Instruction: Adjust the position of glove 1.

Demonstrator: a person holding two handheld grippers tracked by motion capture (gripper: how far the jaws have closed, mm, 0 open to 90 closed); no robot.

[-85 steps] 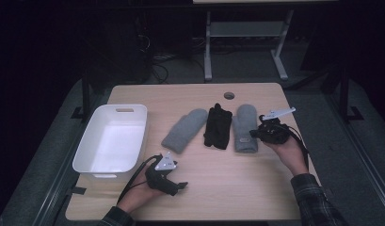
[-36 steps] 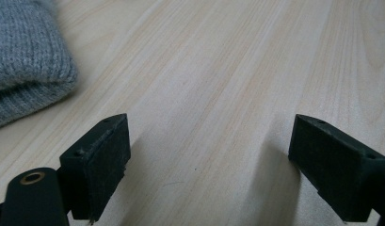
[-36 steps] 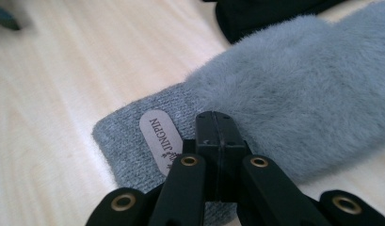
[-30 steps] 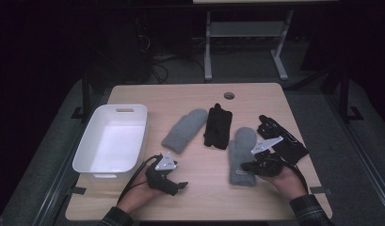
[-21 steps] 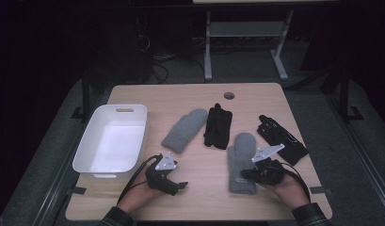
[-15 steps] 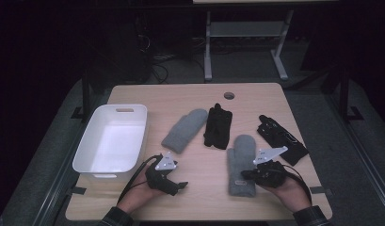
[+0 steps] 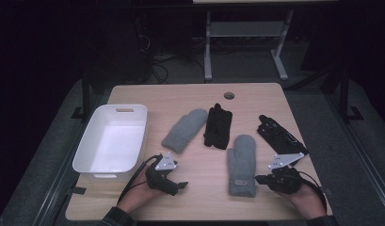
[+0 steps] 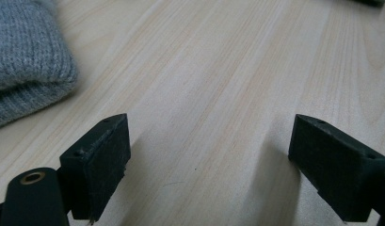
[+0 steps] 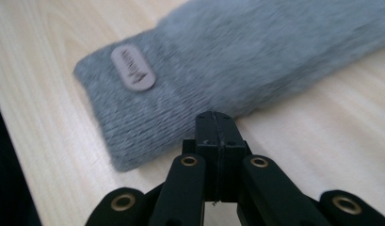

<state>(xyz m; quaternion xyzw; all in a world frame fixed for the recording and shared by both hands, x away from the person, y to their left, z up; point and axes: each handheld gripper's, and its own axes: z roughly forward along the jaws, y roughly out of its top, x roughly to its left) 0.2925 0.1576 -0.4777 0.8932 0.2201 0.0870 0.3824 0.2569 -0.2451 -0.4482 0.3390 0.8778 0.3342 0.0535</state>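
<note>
Table (image 7: 195,96) of pale wood carries a white plastic tub (image 7: 133,117) at its left. Near the front edge lies a grey knitted mitten (image 7: 242,162), flat; the right gripper (image 7: 264,179), jaws pressed together and empty, sits just beside its cuff. The left gripper (image 7: 180,185) rests with jaws wide apart over bare wood.

Bare tabletop (image 7: 199,174) btwn left gripper (image 7: 173,184) & near grey mitten (image 7: 241,165): free lane. Right gripper (image 7: 261,179) is just beside that mitten's cuff. White bin (image 7: 86,155) blocks table's left edge.
</note>
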